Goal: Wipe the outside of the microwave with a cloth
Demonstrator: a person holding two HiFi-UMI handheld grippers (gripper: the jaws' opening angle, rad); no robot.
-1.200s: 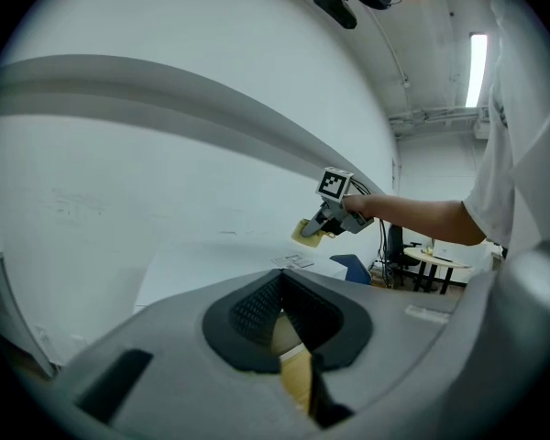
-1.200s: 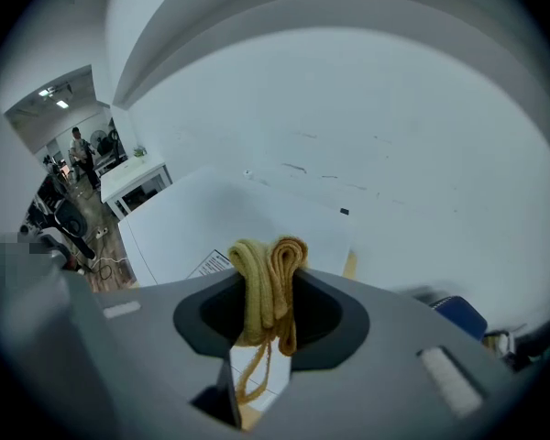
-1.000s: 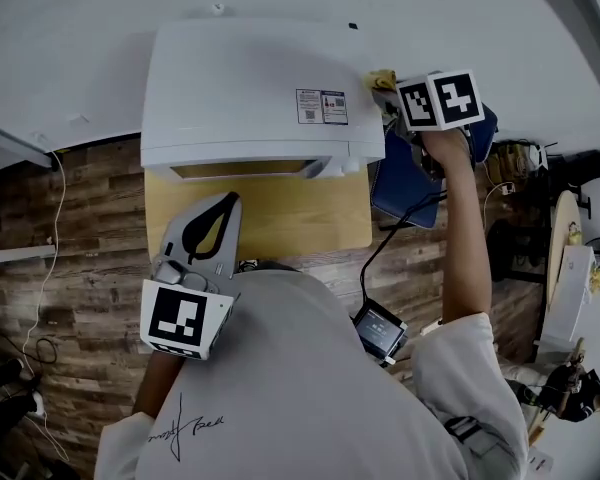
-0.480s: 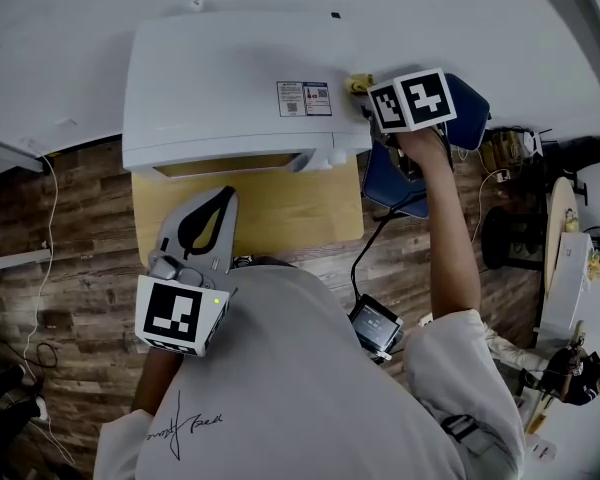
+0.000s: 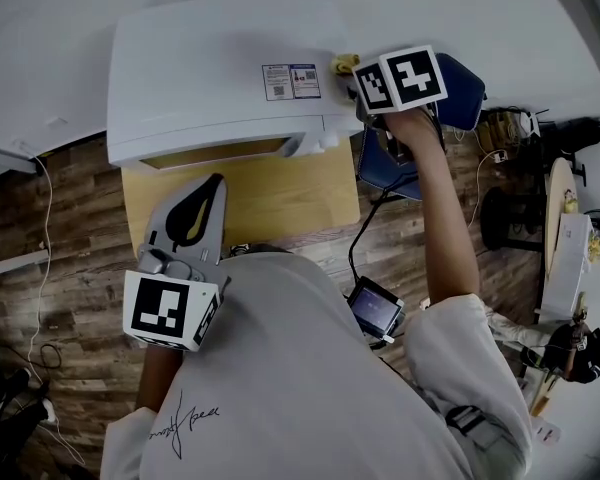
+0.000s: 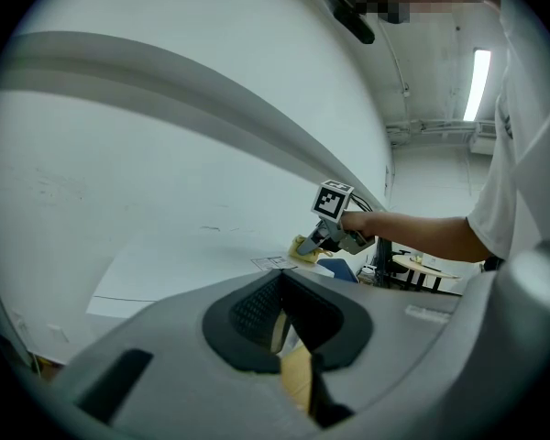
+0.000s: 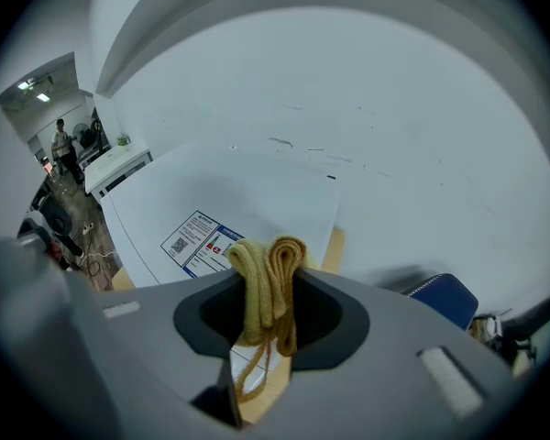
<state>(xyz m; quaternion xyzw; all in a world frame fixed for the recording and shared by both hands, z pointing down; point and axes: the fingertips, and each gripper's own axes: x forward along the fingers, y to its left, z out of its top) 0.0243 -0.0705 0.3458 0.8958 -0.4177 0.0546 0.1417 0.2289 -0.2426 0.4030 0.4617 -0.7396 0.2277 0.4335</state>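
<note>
Showing the white microwave (image 5: 220, 78) from above, the head view places it at 12 o'clock on a wooden table (image 5: 280, 193), with the right gripper (image 5: 350, 68) pressing a yellow cloth (image 5: 341, 64) on the top panel's right edge, at 3 o'clock from the printed label (image 5: 288, 81). The left gripper (image 5: 208, 190) hangs over the bare table at 6 o'clock from the microwave.

Only the right gripper view shows the grip: the folded cloth (image 7: 268, 278) is pinched between the jaws of the right gripper (image 7: 266, 324), a loose thread hanging below, with the label (image 7: 202, 243) at 9 o'clock.

Only the left gripper view shows the left gripper (image 6: 289, 328) with jaws nearly together and nothing between them. At 1 o'clock it catches the right gripper (image 6: 335, 232) and the cloth (image 6: 302, 246) from the side.

Compared with one second ago, the cloth lies slightly nearer the label, and the left gripper remains over the table.
</note>
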